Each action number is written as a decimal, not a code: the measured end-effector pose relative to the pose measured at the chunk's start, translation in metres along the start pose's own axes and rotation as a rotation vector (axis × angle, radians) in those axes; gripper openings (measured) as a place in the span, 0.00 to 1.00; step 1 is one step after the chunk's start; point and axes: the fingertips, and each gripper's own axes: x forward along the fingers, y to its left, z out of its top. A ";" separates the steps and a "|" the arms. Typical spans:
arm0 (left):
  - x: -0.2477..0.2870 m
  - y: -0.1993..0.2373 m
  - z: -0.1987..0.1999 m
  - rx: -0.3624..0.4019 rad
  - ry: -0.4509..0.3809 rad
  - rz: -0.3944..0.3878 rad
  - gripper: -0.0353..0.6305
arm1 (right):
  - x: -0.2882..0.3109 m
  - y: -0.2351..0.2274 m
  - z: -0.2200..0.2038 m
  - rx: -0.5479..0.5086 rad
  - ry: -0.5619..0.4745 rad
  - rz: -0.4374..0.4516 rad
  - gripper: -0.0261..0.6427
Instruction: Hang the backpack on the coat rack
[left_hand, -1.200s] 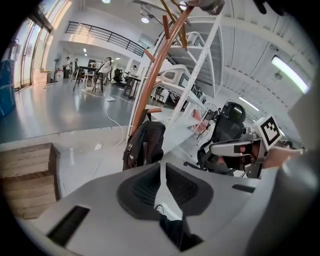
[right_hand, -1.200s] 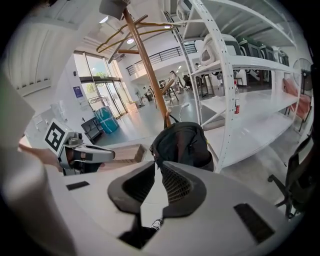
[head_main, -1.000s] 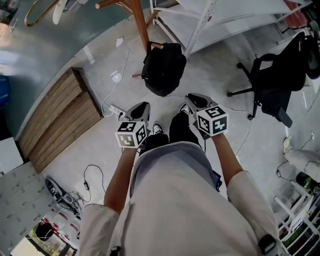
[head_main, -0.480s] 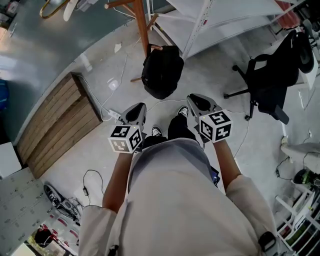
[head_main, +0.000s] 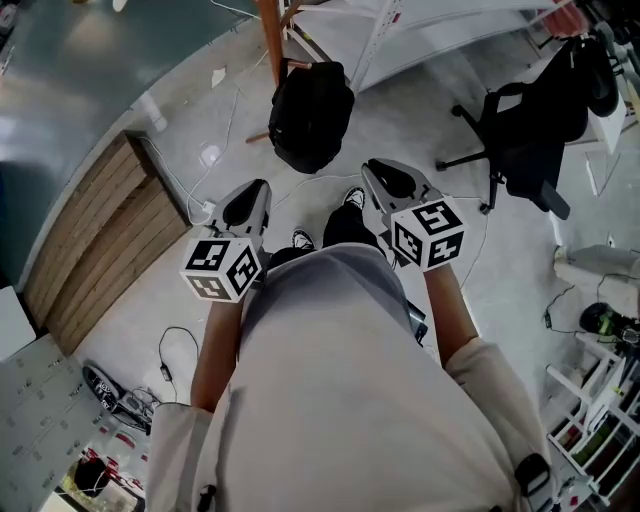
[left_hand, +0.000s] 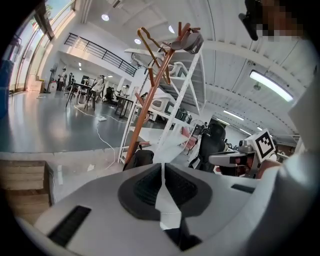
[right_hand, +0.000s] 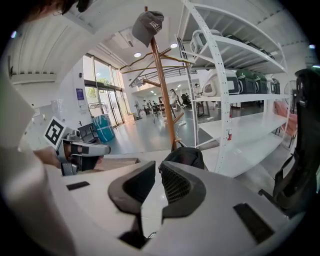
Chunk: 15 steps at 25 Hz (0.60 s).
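Note:
A black backpack (head_main: 311, 115) slumps on the grey floor at the foot of the brown wooden coat rack (head_main: 270, 35). In the left gripper view the coat rack (left_hand: 156, 85) stands tall with a grey cap (left_hand: 190, 42) on top and the backpack (left_hand: 140, 158) at its base. My left gripper (head_main: 256, 192) is shut and empty, held in the air short of the backpack. My right gripper (head_main: 378, 176) is level with it, jaws nearly together with nothing between them. The right gripper view shows the backpack (right_hand: 185, 157) just past the jaws (right_hand: 157, 168).
White metal shelving (head_main: 420, 30) stands right of the rack. A black office chair (head_main: 535, 125) is at the right. A low wooden platform (head_main: 105, 245) lies at the left, with a power strip and cables (head_main: 207, 208) beside it. The person's feet (head_main: 325, 228) stand between grippers and backpack.
Both grippers have come up toward the head camera and look larger. The backpack and rack have shifted up the frame. Neither gripper has taken hold of anything.

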 end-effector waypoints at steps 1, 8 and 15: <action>-0.005 0.000 0.004 0.002 -0.015 0.004 0.09 | -0.003 0.004 0.002 -0.004 -0.006 0.002 0.11; -0.022 -0.008 0.022 -0.036 -0.073 -0.009 0.09 | -0.028 0.018 0.014 -0.017 -0.038 0.000 0.10; -0.039 -0.022 0.028 -0.052 -0.107 -0.016 0.09 | -0.046 0.034 0.017 -0.018 -0.049 0.026 0.06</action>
